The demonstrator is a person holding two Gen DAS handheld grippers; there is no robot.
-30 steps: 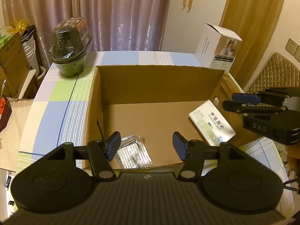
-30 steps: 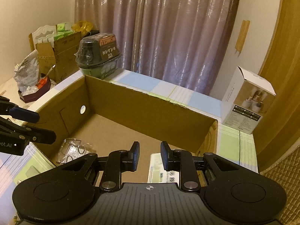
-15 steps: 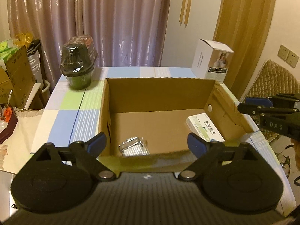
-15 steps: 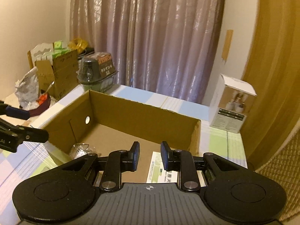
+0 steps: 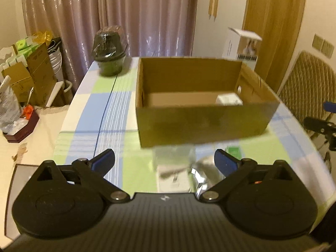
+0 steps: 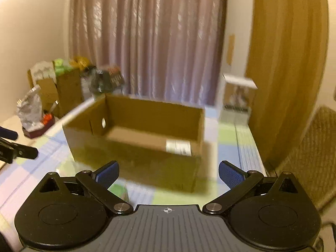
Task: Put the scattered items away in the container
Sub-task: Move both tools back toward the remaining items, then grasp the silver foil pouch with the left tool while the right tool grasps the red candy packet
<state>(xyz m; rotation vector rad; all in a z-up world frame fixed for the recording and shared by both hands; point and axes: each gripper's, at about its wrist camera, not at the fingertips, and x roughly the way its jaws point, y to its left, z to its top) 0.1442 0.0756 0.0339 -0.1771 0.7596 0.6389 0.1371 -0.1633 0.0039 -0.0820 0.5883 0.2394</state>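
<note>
Left wrist view: left gripper [image 5: 164, 163] has drawn back from the cardboard box [image 5: 201, 126]; its jaws, just opening, stand apart, empty, over blurred packets [image 5: 178, 172] on the table [image 5: 88, 113]. A white carton [image 5: 229, 100] lies inside the box.

Right wrist view: right gripper [image 6: 169, 174], likewise withdrawn, jaws just opened wide, empty; carton in the box's near right corner.

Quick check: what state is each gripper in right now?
Left gripper: open, holding nothing, jaws just opened.
Right gripper: open, holding nothing, jaws just opened.

Box's near wall hides most of the white packet [image 5: 229, 100] inside the cardboard box [image 5: 201, 124]. Stuff lying near on the tabletop [image 5: 117, 105], just a blurry pale packet [image 5: 174, 168] and something shiny [image 5: 202, 173], can't tell what.
</note>
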